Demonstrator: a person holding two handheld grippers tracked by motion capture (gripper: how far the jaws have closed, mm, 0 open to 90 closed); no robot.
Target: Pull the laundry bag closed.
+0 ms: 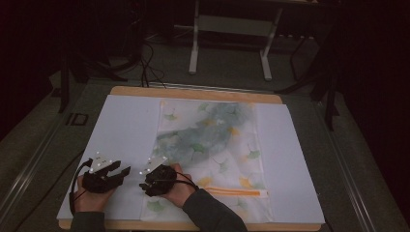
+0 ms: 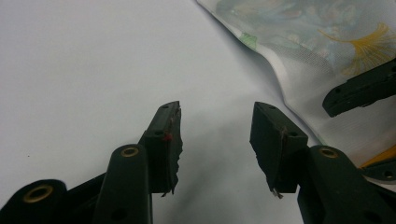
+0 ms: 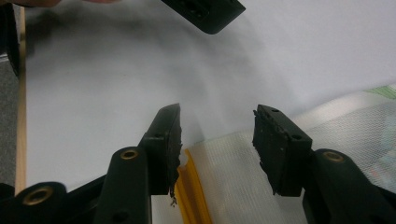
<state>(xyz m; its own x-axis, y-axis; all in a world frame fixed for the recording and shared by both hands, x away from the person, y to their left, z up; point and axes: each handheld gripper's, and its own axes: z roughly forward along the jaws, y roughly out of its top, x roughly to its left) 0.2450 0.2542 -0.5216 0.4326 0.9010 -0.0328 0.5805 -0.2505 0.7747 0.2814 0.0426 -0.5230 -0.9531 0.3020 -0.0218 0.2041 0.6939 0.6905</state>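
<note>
Jaws on both tools stand spread with nothing between them. On my left gripper [image 2: 215, 140] the jaws hang over bare white sheet [image 2: 93, 70], and the printed pouch [image 2: 327, 42] lies at about 1 o'clock from them, its edge running down toward 3 o'clock. The other tool's jaw pokes in at 3 o'clock, over the fabric.

On my right gripper [image 3: 217, 140] the jaws straddle the pouch's corner: mesh fabric [image 3: 229, 177] under the gap, and the orange zipper [image 3: 191, 186] running out at 6 o'clock, just beside the left-hand jaw. Whether either jaw touches the fabric I cannot tell. White sheet fills the far side, with a jaw of the left tool at 12 o'clock.

From the high view, I see the left gripper [image 1: 124, 170] at about 8 o'clock on the surface [image 1: 193, 92], its hand [image 1: 89, 198] underneath, jaws pointing toward 2 o'clock. The right gripper [image 1: 145, 186] sits just beside it at 7 o'clock, on the pouch's near left part, with the right hand [image 1: 181, 188] turned so the forearm crosses in from 5 o'clock and the jaws face 9 o'clock. The pouch [image 1: 212, 154] lies flat down the middle of the sheet, its zipper near 6 o'clock.
</note>
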